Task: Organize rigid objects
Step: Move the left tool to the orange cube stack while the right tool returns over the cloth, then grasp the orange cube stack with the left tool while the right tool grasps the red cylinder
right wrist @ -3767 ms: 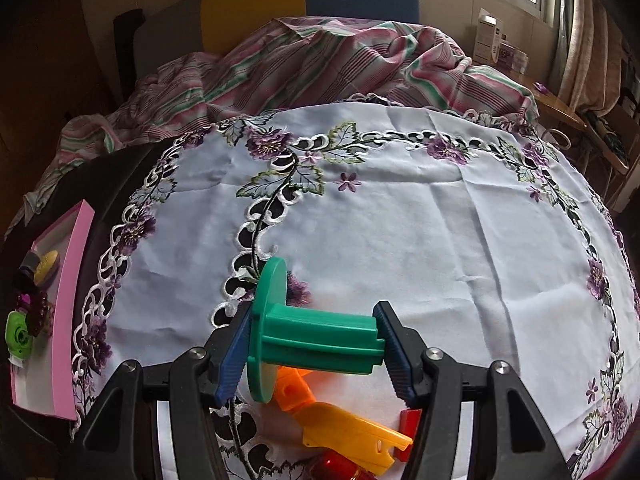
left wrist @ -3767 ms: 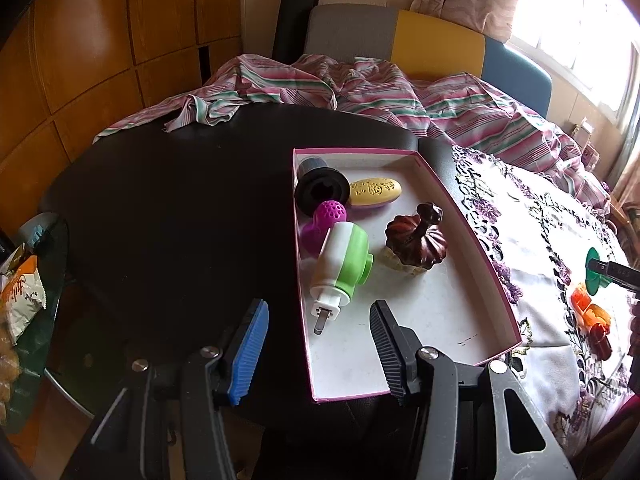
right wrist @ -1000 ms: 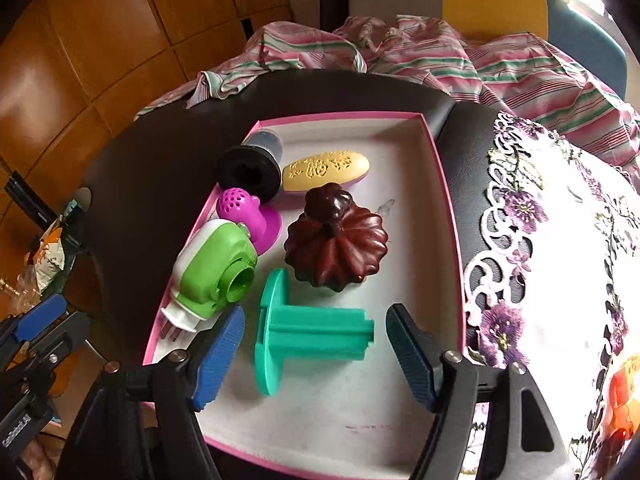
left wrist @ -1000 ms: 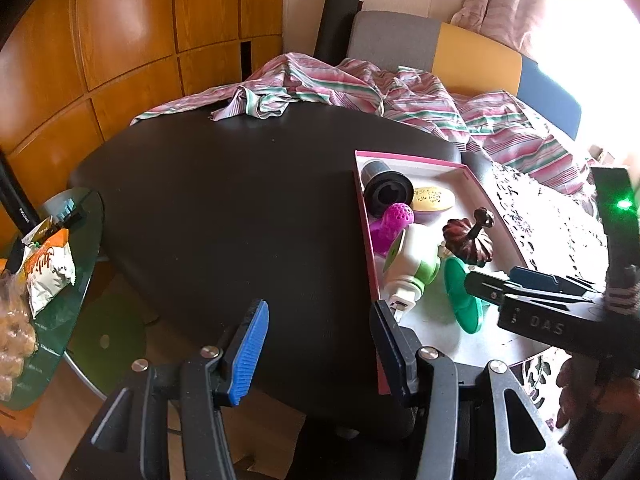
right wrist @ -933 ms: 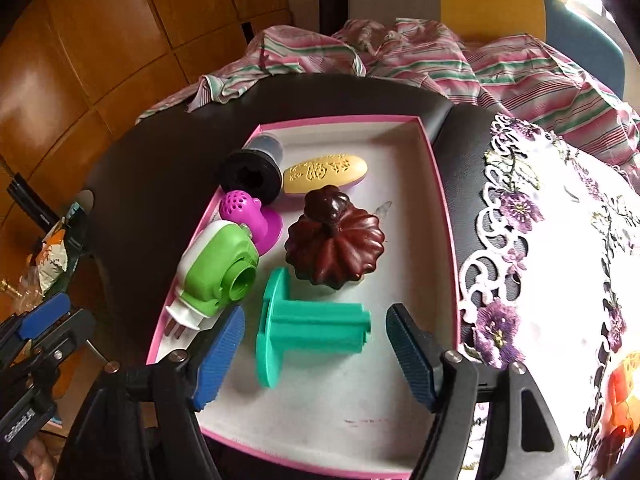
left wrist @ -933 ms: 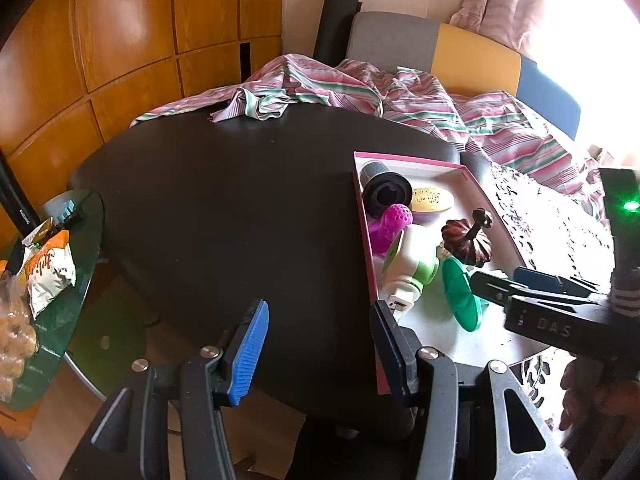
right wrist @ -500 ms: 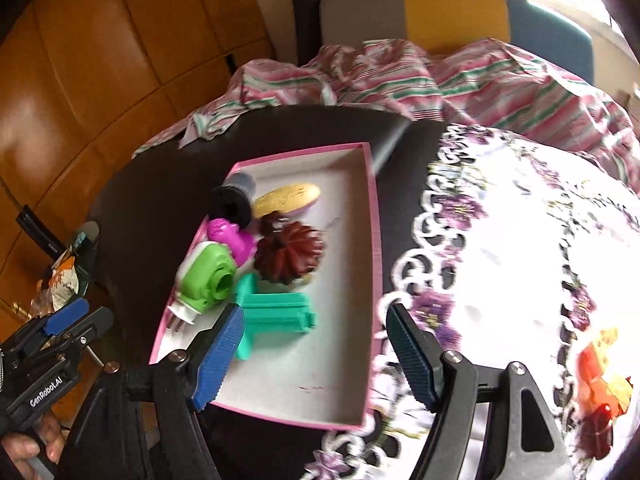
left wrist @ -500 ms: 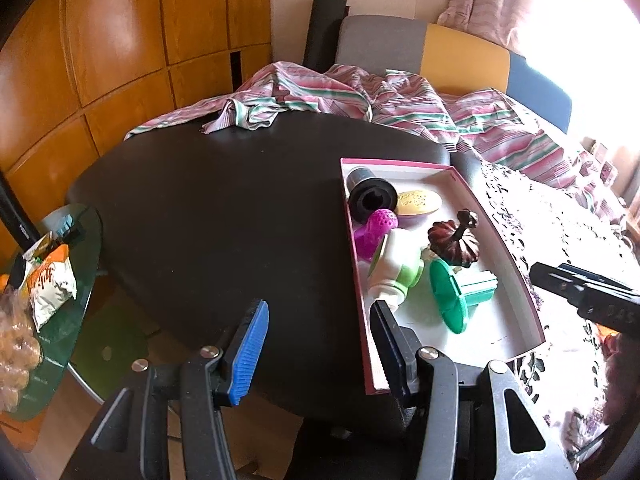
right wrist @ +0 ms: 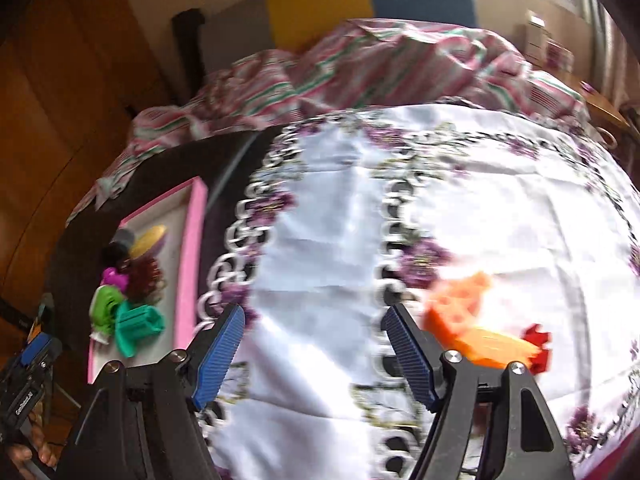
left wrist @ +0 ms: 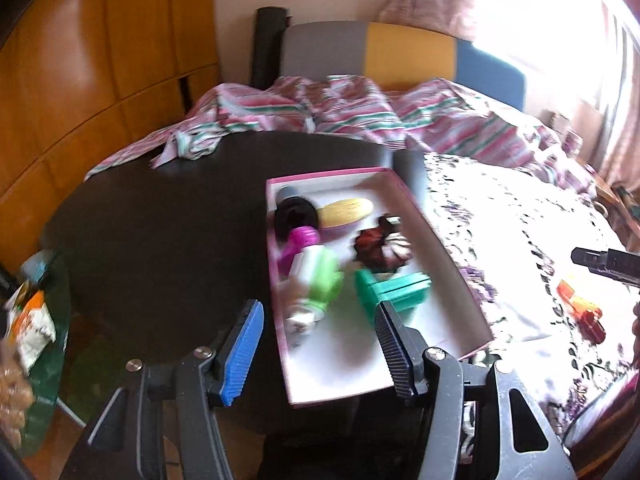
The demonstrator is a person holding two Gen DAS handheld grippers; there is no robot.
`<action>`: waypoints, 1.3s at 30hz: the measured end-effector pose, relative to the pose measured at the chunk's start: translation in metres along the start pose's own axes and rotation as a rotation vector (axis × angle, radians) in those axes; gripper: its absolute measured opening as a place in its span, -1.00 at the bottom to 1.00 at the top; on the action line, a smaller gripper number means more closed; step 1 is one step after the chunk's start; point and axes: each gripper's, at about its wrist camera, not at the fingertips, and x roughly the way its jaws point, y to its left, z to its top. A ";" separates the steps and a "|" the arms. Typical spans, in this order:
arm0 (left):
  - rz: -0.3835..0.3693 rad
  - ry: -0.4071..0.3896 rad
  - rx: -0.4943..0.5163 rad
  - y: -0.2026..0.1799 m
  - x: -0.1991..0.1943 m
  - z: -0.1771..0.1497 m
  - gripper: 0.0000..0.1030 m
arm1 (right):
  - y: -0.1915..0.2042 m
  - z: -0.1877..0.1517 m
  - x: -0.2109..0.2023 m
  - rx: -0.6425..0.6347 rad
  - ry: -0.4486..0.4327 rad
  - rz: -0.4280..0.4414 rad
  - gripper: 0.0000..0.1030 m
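Note:
The pink-rimmed white tray sits on the black table and holds a teal spool, a green and white piece, a brown pumpkin lid, a yellow oval, a magenta piece and a black cylinder. The teal spool also shows in the right wrist view. My left gripper is open and empty over the tray's near end. My right gripper is open and empty above the white embroidered cloth, left of an orange block, a yellow piece and a red piece.
A striped pink cloth is heaped at the table's far edge against a grey, yellow and blue chair. A glass side table with snack packets stands low at the left. Wooden panels line the left wall.
My right gripper has opened, left the teal spool in the tray, and swung right over the embroidered cloth toward the orange and red pieces. My left gripper stayed open near the tray.

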 end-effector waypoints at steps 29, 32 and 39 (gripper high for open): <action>-0.483 0.258 0.452 -0.295 0.104 0.036 0.10 | -0.161 -0.016 -0.040 0.555 -0.197 0.103 0.45; -0.500 0.268 0.483 -0.319 0.113 0.041 0.10 | -0.161 -0.016 -0.041 0.551 -0.199 0.112 0.45; -0.531 0.336 0.549 -0.370 0.147 0.037 0.10 | -0.167 -0.018 -0.044 0.587 -0.225 0.145 0.45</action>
